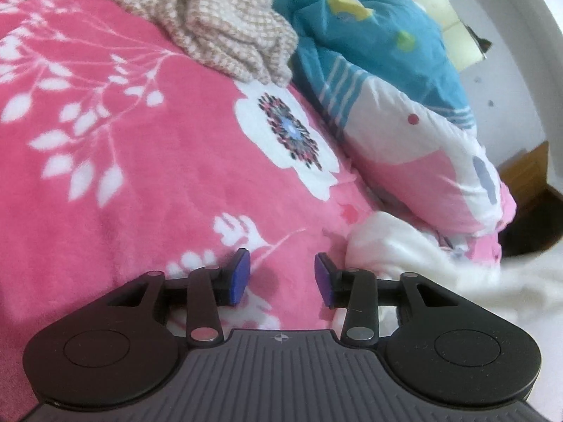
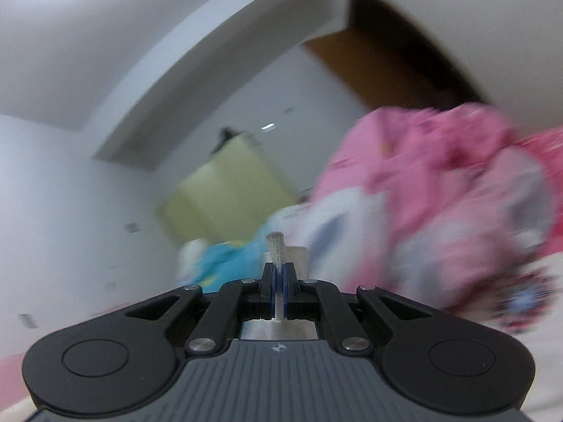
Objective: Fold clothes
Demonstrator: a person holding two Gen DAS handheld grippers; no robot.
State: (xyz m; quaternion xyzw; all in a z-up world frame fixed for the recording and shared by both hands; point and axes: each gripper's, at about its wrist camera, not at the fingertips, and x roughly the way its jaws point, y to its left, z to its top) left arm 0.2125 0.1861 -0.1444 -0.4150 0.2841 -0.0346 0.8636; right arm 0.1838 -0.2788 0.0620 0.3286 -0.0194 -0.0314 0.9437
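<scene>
Left tool [image 1: 281, 277] gapes empty over the pink bedspread [image 1: 123, 140]; one white garment [image 1: 404, 256] lies right of it. Right tool [image 2: 279, 281] pinches one beige cloth strip [image 2: 276, 249].

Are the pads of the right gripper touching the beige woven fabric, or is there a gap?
Touching. The right wrist view shows the right gripper with its jaws closed on a thin strip of beige woven fabric, which sticks out past the pads.
</scene>
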